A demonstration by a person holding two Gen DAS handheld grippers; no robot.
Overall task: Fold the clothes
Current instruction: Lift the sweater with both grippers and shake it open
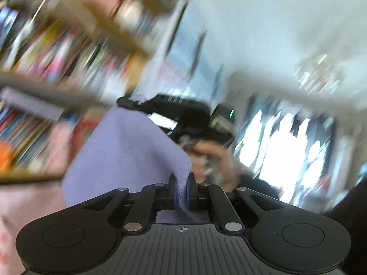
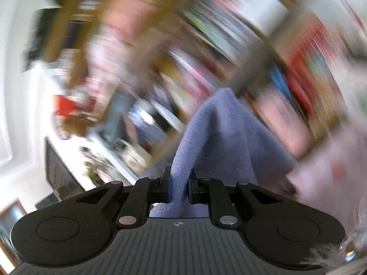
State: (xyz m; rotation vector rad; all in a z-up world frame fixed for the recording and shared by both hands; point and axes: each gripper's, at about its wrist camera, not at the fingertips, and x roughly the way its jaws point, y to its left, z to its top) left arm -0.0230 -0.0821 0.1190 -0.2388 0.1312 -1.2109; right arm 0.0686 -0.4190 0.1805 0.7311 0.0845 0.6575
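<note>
Lavender fleece cloth point(image 1: 123, 151) hangs stretched between left gripper point(image 1: 182, 191) and right gripper point(image 2: 179, 189), both clamped on its edge.

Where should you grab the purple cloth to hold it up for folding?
By its top edge, near the corners, as it is held now. The left gripper pinches one bunched bit of the purple cloth and the right gripper pinches another, each coming in about level, so the rest hangs down. Thin edges fit between the pads; the broad middle would only bunch up.
</note>
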